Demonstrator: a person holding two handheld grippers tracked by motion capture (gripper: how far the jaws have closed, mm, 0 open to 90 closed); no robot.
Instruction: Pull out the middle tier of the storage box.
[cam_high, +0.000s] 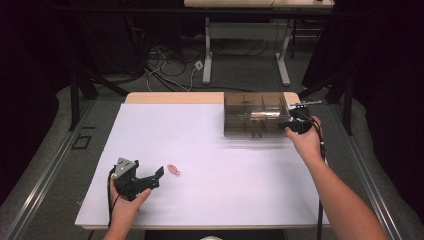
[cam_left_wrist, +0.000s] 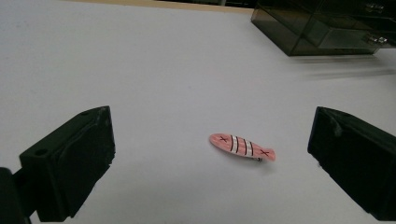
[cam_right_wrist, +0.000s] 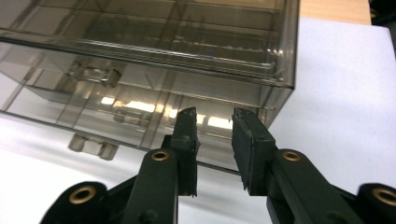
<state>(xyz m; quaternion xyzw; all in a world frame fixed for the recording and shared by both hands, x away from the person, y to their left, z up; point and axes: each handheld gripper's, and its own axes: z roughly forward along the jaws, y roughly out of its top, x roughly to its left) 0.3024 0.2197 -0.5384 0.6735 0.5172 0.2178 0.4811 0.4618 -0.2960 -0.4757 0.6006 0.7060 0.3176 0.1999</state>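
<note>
- White table (cam_high: 200, 200), big flat surface, wooden strip showing along the far edge.
- Smoky clear drawer box (cam_high: 256, 120) sits at the table's far right; in the right gripper view (cam_right_wrist: 140, 70) it has stacked drawers with small clear handles.
- Right gripper (cam_high: 295, 125) held against the box's right front corner; in its own view (cam_right_wrist: 214, 149) the jaws stand narrowly apart, level with a lower drawer near that corner, and nothing is visibly pinched between the pads. Cannot tell whether they touch the box.
- Left gripper (cam_high: 150, 181) rests at the near left of the table, grey three-cornered plate on top, jaws spread wide, holding nothing.
- Pink fish-shaped clip (cam_left_wrist: 242, 146), black stripes and crosses, lies flat on the table just ahead of the left gripper, between its open jaws in the left gripper view and touching neither; well apart from the box.
</note>
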